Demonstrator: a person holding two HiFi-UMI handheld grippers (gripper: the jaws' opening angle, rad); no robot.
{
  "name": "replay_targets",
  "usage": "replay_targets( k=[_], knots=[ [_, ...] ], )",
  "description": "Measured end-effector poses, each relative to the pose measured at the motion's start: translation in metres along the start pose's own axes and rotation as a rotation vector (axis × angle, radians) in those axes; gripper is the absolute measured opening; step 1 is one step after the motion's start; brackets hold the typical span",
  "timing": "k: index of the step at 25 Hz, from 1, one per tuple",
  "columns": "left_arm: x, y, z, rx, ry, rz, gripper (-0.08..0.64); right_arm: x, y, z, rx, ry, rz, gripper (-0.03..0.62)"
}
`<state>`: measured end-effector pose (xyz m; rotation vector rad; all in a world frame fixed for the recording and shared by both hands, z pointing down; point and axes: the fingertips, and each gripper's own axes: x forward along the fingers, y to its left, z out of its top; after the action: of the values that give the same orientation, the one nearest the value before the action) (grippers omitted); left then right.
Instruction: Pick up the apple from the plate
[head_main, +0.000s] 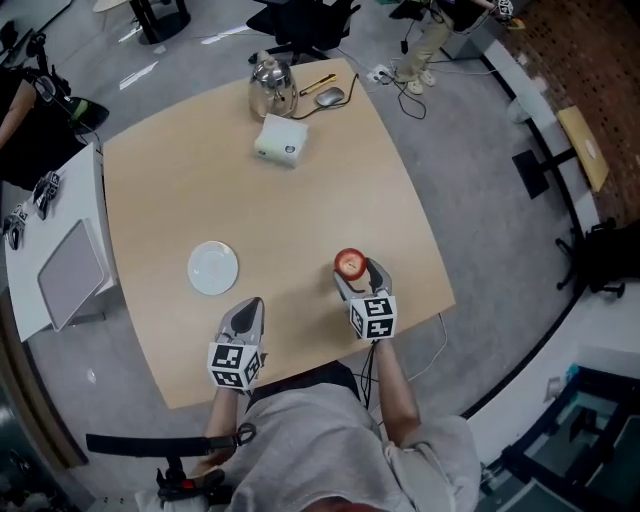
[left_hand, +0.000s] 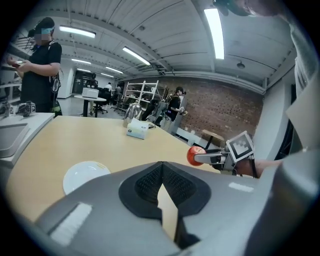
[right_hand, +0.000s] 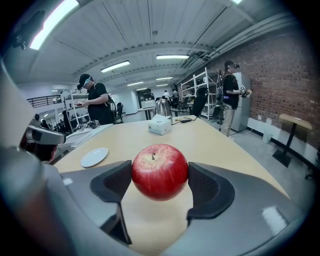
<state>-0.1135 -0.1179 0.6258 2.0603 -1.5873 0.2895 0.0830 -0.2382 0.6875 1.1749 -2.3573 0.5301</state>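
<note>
Jaws of the right gripper (head_main: 352, 275) pinch the apple (right_hand: 159, 171) from both sides. The dark pads (right_hand: 114, 186) press against its left and right flanks. The apple is red, stem upward, and is seated at the tips of the jaws. Pale worktop (head_main: 180, 190) surface shows beneath it in the right gripper view. In the head view, the apple sits over the near right part of the worktop, well apart from the plate (head_main: 213, 268).

The left gripper (head_main: 247, 312) is positioned to the left of the right gripper, at the near edge of the worktop. Its jaws are pressed together at the tips, with nothing between them. The white round plate lies just beyond the left gripper, slightly to its left.

At the far side of the worktop:
- a white box (head_main: 280, 139), near the middle;
- a metal kettle (head_main: 272, 87), just behind the box;
- a computer mouse (head_main: 329, 96), to the right of the kettle.

A white side table (head_main: 50, 210) adjoins the left edge of the worktop and carries a flat grey tray (head_main: 70, 272). A person in dark clothing (right_hand: 97, 105) stands beyond the far left corner.
</note>
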Motion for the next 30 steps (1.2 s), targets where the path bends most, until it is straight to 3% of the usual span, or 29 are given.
replay_targets(
  k=[16,30],
  knots=[
    [0.038,-0.040,-0.016,0.055,0.076,-0.118,0.020,-0.018,-0.059,-0.045,0.105,0.016,-0.125,0.359],
    [0.032,-0.036,-0.020,0.055,0.082,-0.099,0.020,-0.016,-0.074,-0.079,0.148,0.063,-0.159,0.359]
  ],
)
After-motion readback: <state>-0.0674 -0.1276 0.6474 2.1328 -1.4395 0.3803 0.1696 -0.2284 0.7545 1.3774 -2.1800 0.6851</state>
